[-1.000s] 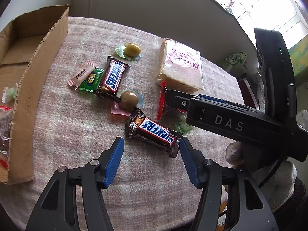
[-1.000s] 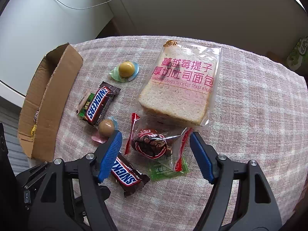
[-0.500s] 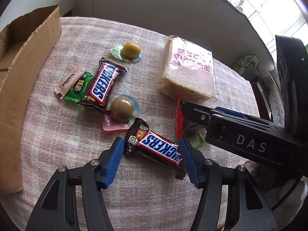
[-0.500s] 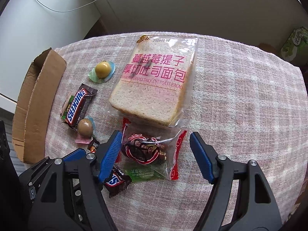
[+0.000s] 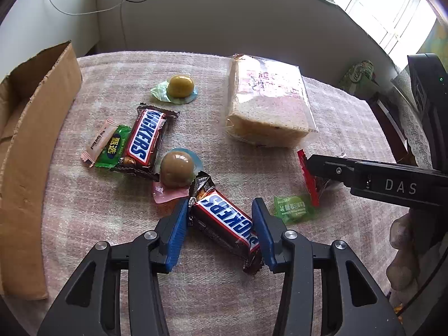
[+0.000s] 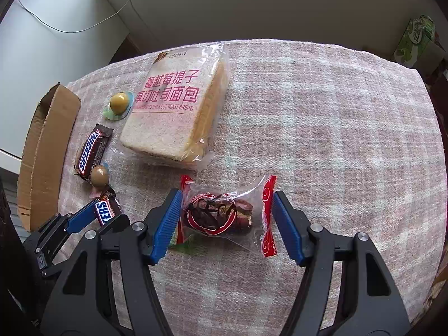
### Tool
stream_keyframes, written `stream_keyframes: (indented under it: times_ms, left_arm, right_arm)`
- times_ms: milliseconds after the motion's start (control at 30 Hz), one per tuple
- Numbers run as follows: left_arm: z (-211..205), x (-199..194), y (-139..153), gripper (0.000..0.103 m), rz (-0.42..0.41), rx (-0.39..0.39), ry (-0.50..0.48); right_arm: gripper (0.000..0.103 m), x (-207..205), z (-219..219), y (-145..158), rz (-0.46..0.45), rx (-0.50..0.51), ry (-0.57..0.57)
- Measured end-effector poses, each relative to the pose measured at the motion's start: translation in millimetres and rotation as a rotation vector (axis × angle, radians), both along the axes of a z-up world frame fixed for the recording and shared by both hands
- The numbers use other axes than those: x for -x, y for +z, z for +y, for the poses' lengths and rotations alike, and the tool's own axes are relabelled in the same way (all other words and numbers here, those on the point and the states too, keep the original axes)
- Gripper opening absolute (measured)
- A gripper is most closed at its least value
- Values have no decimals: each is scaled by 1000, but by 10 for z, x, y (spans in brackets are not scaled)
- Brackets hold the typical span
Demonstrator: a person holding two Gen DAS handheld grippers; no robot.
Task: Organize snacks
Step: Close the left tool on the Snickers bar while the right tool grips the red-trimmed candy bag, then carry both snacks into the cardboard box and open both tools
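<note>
On the pink checked cloth a Snickers bar lies slantwise between the blue pads of my left gripper. Its jaws are closing, the pads right at the wrapper's sides with no clear squeeze. In the right wrist view a clear packet with red ends holding a dark snack lies between the pads of my right gripper. These jaws are closing too. The left pad brushes the packet's edge and a small gap stays at the right.
An open cardboard box stands at the left edge. Loose on the cloth are a second Snickers, a green candy, a pink sachet, two jelly cups, a bagged toast loaf and a small green sweet.
Both grippers came forward and lower over the snacks. The left jaws narrowed around the near Snickers. The right jaws drew in a little around the red-ended packet.
</note>
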State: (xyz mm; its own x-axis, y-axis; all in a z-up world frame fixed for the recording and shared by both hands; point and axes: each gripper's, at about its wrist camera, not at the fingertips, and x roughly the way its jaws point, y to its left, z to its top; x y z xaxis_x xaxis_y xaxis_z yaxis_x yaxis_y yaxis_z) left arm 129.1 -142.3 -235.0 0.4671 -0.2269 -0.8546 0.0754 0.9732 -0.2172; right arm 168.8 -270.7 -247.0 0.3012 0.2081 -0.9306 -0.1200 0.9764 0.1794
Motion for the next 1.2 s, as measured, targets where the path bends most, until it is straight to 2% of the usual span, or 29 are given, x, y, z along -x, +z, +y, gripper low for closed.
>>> stream_keyframes:
  times_ms: [233,367,567,767,967,1200]
  left_arm:
    - [189,94,-1,45,-15,25,-29]
    - [300,180,13,44,-24,37,-23]
    - [459,317,71,44,-25,78,3]
    - [471,357,188,44,-52,90,-14]
    - [530,365,349,44,-83,113,-6]
    - [785,392,606,44,-123,124,22]
  right_arm:
    - [63,136,-19,32,-33,21,39]
    - [56,206,-14,47,-58,13,47]
    - [53,301,-12,91,-90,7,55]
    - [53,350,-68,196,-108,8,38]
    - [53,390,-67,444,-141,10,42]
    - [53,372,304,728,-179,-14,81]
